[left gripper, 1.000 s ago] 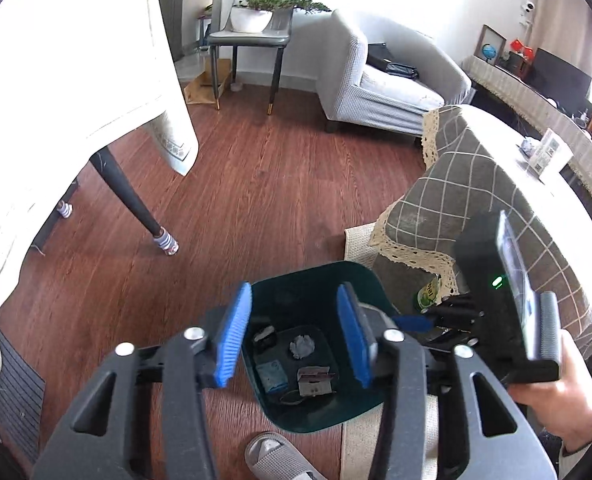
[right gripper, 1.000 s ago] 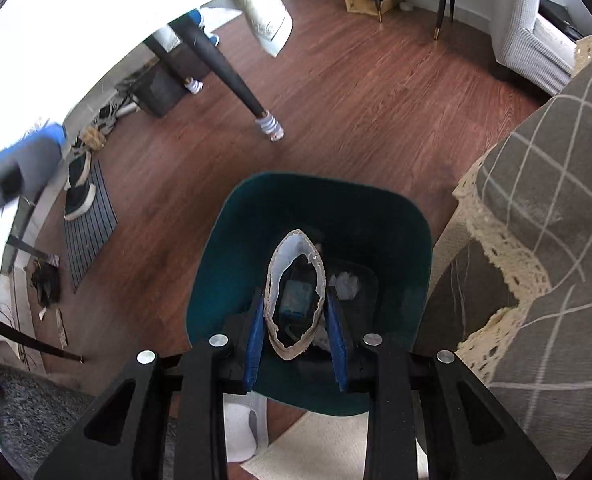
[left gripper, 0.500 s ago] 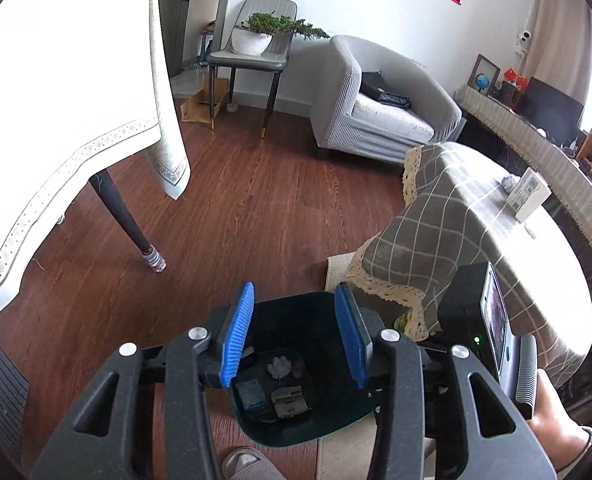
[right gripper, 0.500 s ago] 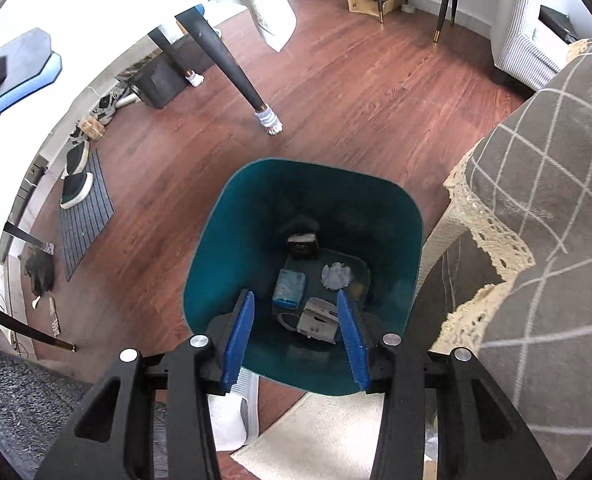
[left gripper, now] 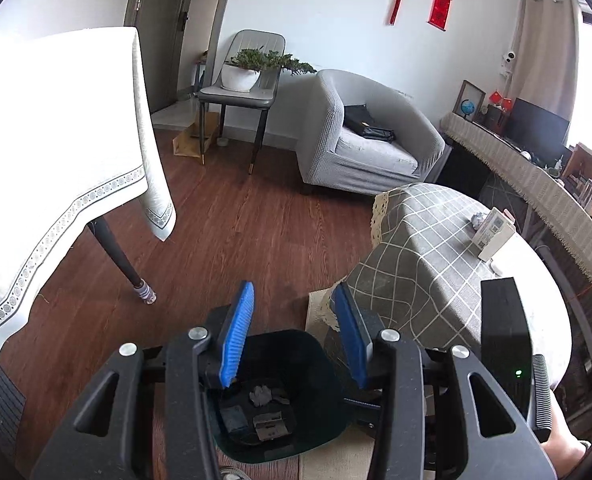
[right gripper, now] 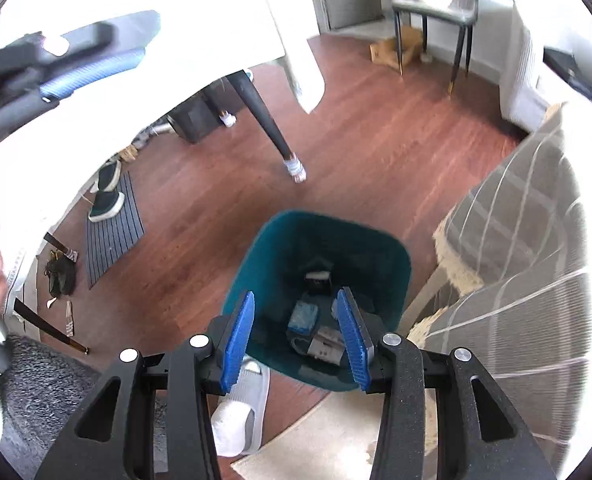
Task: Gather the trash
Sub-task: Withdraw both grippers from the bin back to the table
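Trash bin [right gripper: 256,264] stands upright, mouth upward, seemingly holding scraps [right gripper: 304,315], beneath both grippers' wide, empty fingers [right gripper: 238,346].

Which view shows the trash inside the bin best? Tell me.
The right wrist view: it looks down into the teal bin, the trash lit and separate. The left wrist view shows the bin low, dark, and partly behind the jaws.

Teal bin [right gripper: 395,256]: mouth open upward, unobstructed above. Right flank: checked-cloth counter [right gripper: 527,240] just beside the rim. Near side: white slipper [right gripper: 240,412] on the floor by the base. Left and far sides: bare wood floor [right gripper: 200,216]; table leg [right gripper: 264,120] well apart.
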Available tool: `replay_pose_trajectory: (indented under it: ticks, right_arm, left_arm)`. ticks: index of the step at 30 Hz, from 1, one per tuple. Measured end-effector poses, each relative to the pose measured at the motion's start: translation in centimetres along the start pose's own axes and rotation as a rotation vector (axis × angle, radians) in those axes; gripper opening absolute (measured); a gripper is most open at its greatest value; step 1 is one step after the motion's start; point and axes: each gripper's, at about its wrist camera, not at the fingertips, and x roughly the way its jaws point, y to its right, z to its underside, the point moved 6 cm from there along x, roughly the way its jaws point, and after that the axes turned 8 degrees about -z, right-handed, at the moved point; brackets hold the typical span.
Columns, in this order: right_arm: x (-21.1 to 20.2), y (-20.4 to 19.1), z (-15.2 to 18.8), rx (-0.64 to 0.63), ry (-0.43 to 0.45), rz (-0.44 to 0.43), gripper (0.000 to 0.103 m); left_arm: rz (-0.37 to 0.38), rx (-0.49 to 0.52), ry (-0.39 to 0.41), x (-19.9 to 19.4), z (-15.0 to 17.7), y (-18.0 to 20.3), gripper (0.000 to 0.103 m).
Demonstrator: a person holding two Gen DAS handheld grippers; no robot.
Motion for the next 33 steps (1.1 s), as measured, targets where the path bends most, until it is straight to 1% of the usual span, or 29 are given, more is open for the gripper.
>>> replay_pose_trajectory:
  ticks: [5, 9, 11, 13, 15, 16, 20, 25, 33]
  right_arm:
    - [-3.3, 0.6, -1.1, -0.021, 0.078, 0.023, 0.044]
    - [-5.8, 2.2, -1.6, -0.021, 0.13, 0.041, 0.042]
    - [-7.1, 3.3, -1.8, -0.012, 0.153, 0.056, 0.042]
    - [-8.4, 4.6, -1.9, -0.001, 0.176, 0.068, 0.042]
    - [-9.7, 5.9, -1.8, 0.012, 0.196, 0.081, 0.042]
    - [-10.3, 6.6, -1.7, 0.019, 0.203, 0.087, 0.042]
    - [-12.6, 9.8, -1.1, 0.053, 0.231, 0.116, 0.042]
    - [-15.2, 13.1, -0.2, 0.088, 0.259, 0.147, 0.042]
    - [-19.0, 17.9, 2.5, 0.119, 0.277, 0.192, 0.042]
  left_arm:
    - [-0.008, 0.038, 0.041, -0.6, -1.1, 2.1, 0.045]
    - [0.021, 0.054, 0.059, -0.4, -1.8, 4.4, 0.048]
    - [0.035, 0.066, 0.063, -0.2, -2.2, 5.7, 0.049]
    - [0.049, 0.077, 0.071, -0.1, -2.6, 7.0, 0.052]
    - [0.062, 0.092, 0.076, 0.1, -2.8, 8.4, 0.053]
    - [0.069, 0.1, 0.078, 0.3, -2.9, 9.2, 0.055]
    - [0.087, 0.133, 0.093, 0.8, -3.5, 12.3, 0.059]
    - [0.112, 0.151, 0.097, 1.7, -4.0, 15.7, 0.067]
    - [0.157, 0.228, 0.088, 3.8, -3.9, 22.1, 0.079]
